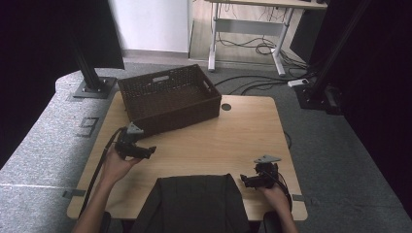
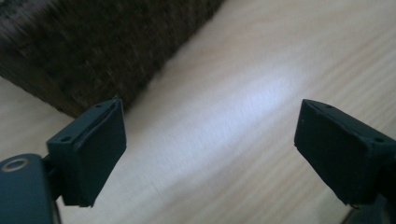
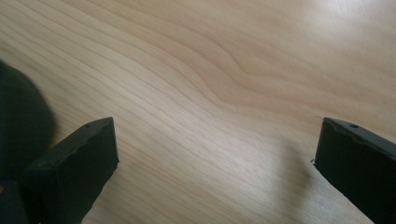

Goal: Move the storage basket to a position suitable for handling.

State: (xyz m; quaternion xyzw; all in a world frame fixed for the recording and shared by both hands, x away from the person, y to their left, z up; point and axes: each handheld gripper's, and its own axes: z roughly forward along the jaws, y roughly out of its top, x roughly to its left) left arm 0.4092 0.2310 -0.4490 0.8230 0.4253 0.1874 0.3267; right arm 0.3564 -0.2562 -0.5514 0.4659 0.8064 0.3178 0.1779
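A wooden table [image 1: 204, 145] is being viewed from above, with a person's two forearms coming in from the bottom edge. The left gripper [image 1: 150, 151] is being held by the left hand [image 1: 115, 162] near the table's left side, its body lying roughly level and its tips being pointed toward the middle of the table, just in front of a dark brown woven basket [image 1: 170, 97]. In the left gripper view, the left gripper [image 2: 210, 144] is being shown with its two black jaws spread wide, nothing being held between them, bare wood being seen through the gap and the blurred basket wall [image 2: 102, 46] being seen up to the left. The right gripper [image 1: 244, 180] is being held by the right hand [image 1: 274, 194] near the table's front right corner, its tips being pointed leftward toward a dark cloth [image 1: 194, 204] that is lying at the front edge between the two arms. In the right gripper view, the right gripper [image 3: 215, 158] is being shown with its jaws likewise spread apart over bare wood grain, with an edge of the dark cloth [image 3: 18, 121] being glimpsed at far left. The basket is rectangular, open-topped, with handle slots in its walls, and is being left standing at the back left of the table, slightly angled
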